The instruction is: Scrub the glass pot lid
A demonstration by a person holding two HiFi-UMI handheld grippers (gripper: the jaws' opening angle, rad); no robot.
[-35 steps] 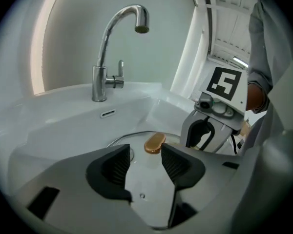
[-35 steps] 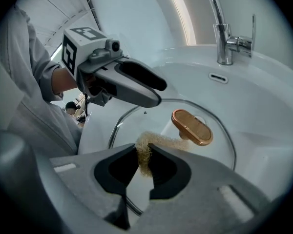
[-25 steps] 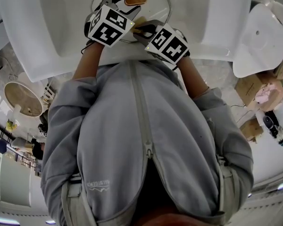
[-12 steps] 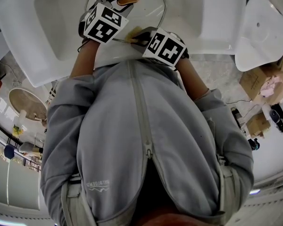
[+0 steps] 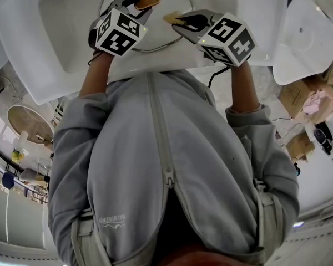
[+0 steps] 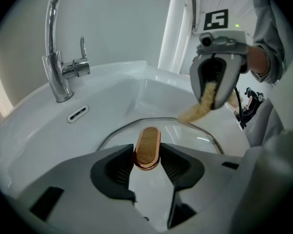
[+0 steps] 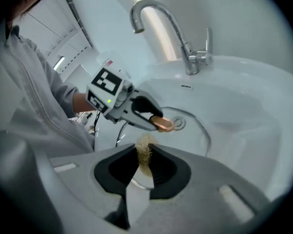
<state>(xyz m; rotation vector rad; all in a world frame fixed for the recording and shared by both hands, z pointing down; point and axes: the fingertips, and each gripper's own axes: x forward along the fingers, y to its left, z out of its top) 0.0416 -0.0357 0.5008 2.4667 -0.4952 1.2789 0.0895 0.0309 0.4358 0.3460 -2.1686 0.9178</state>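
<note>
Your left fingers [image 6: 112, 168] have just been closing and now sit against both sides of the lid's copper-rimmed handle [image 6: 147, 145], so your left gripper [image 6: 147, 153] has it pinched. Your right fingers [image 7: 162, 168] are pressed onto a tuft of yellow fibrous scrubber [image 7: 145, 156], held in your right gripper [image 7: 144, 150] over the far rim of the glass pot lid [image 6: 190, 130]. The lid lies in the white sink [image 6: 136, 89], below the chrome tap [image 6: 56, 67]
</note>
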